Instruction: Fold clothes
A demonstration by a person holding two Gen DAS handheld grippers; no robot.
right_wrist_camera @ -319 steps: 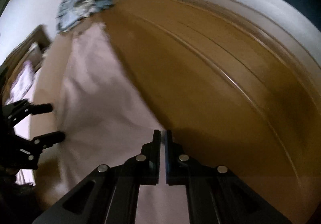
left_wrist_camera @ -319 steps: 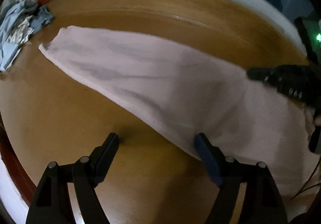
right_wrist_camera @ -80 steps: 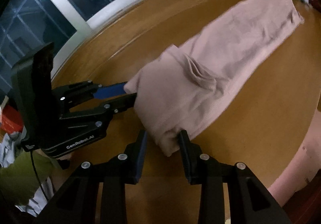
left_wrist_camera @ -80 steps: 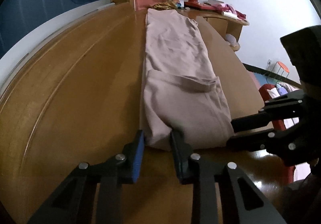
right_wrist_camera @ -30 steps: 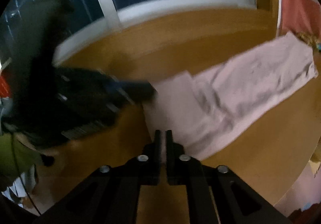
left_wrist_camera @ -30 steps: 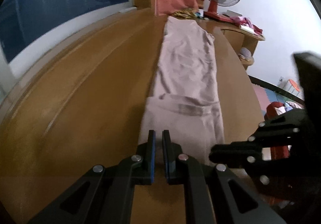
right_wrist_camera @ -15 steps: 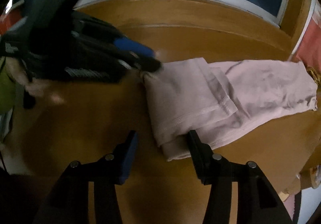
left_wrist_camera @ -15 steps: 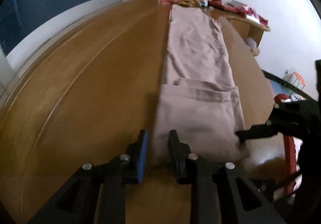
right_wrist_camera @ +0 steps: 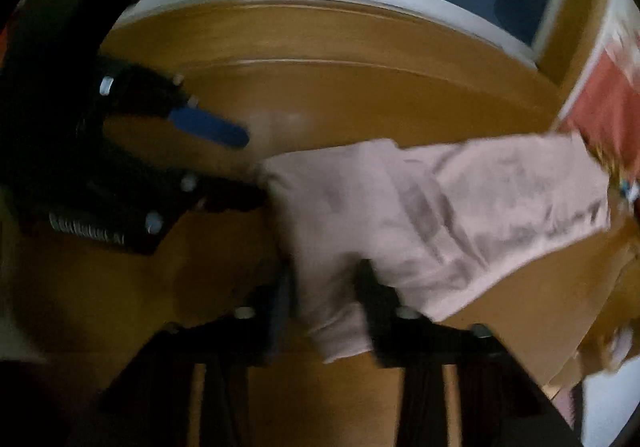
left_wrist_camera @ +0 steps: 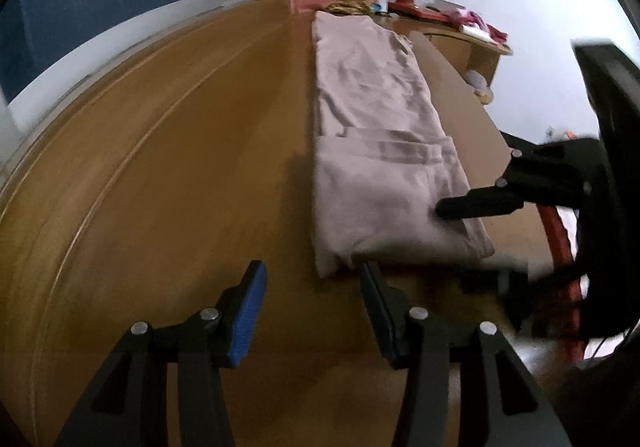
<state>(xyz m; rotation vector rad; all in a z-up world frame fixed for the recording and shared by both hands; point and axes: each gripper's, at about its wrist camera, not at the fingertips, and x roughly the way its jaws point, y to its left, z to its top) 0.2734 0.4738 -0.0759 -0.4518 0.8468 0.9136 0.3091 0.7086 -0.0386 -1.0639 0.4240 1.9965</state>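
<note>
Now the pink garment [left_wrist_camera: 376, 151] lies long on the worktop [left_wrist_camera: 160, 183], its near end doubled over. Both claws are spread: the left claw [left_wrist_camera: 310, 305] empty just short of that fold, the right claw [right_wrist_camera: 326, 309] straddling its corner. Next, probably, pinch and fold again.

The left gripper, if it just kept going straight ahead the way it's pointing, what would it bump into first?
Probably the pink garment. The left gripper stands open just short of its folded near edge, whose corner lies between the jaws toward the right one. Depth is unclear, so it might skim the wooden table first.
</note>
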